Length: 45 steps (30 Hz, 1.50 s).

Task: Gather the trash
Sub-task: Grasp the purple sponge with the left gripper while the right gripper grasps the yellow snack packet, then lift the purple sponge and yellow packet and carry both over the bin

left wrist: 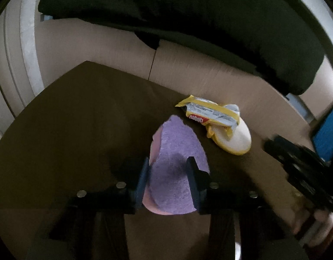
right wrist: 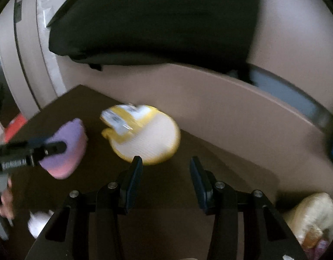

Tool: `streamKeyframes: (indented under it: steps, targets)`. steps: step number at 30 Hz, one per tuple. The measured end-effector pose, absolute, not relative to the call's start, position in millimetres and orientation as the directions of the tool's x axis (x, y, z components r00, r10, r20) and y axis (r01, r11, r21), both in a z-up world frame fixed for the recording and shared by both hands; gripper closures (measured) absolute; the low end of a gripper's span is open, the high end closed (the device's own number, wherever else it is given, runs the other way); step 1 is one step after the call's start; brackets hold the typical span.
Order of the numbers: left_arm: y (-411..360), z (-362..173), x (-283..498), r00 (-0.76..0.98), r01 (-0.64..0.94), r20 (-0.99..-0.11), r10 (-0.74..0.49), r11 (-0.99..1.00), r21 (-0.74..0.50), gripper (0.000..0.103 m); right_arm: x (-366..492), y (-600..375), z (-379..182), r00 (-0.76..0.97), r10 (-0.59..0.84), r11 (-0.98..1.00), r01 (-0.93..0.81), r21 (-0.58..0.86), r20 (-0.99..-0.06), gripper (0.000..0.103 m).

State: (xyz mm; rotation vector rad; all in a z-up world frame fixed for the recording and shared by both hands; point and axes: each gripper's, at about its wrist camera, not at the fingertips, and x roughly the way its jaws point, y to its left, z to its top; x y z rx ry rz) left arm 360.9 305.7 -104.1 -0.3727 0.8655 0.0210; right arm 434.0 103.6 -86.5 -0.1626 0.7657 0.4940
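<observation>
The left tool [left wrist: 168,166] has its two fingers closed on the purple sponge [left wrist: 177,151], holding it over the brown tabletop [left wrist: 68,119]. To the right of the purple sponge, a yellow sponge [right wrist: 149,138] lies on the tabletop with a yellow wrapper [left wrist: 209,113] on top. The right tool [right wrist: 166,164] is wide open and holds nothing, just near the yellow sponge.
</observation>
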Motion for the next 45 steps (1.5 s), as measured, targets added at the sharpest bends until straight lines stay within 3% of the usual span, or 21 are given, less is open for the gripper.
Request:
streamKeyframes:
  steps: [7, 9, 11, 15, 25, 34, 39, 42, 45]
  targets:
    - [319, -107, 350, 0.642, -0.16, -0.749, -0.16, 0.928, -0.335, 0.075, 457, 171, -82, 0.639, 0.42, 0.826, -0.564, -0.021, -0.645, 0.06]
    - [325, -107, 349, 0.654, -0.153, -0.732, -0.19, 0.915, -0.374, 0.07, 466, 190, -86, 0.63, 0.425, 0.809, -0.586, -0.039, -0.649, 0.061]
    - [329, -106, 346, 0.665, -0.15, -0.719, -0.202, 0.906, -0.395, 0.053, 478, 205, -96, 0.602, 0.417, 0.791, -0.609, -0.054, -0.681, 0.061]
    - [329, -104, 345, 0.676, -0.151, -0.711, -0.194, 0.908, -0.391, 0.05, 488, 212, -117, 0.585, 0.354, 0.782, -0.613, -0.112, -0.73, 0.061]
    - [297, -113, 362, 0.639, -0.173, -0.757, -0.14, 0.932, -0.318, 0.045, 478, 175, -121, 0.534, 0.351, 0.77, -0.632, -0.087, -0.769, 0.058]
    - [283, -120, 378, 0.614, -0.249, -0.787, -0.055, 0.933, -0.259, 0.038, 467, 92, -118, 0.532, 0.315, 0.879, -0.475, 0.03, -0.786, 0.062]
    - [278, -123, 386, 0.588, -0.299, -0.809, -0.003, 0.928, -0.221, 0.038, 441, 47, -98, 0.532, 0.45, 0.84, -0.524, 0.139, -0.717, 0.056]
    - [280, -119, 385, 0.588, -0.322, -0.809, -0.005, 0.916, -0.241, 0.038, 431, 28, -81, 0.581, 0.475, 0.825, -0.556, 0.104, -0.661, 0.051]
    - [280, -111, 374, 0.623, -0.311, -0.782, -0.014, 0.913, -0.264, 0.039, 431, 26, -80, 0.551, 0.479, 0.791, -0.608, 0.064, -0.683, 0.05]
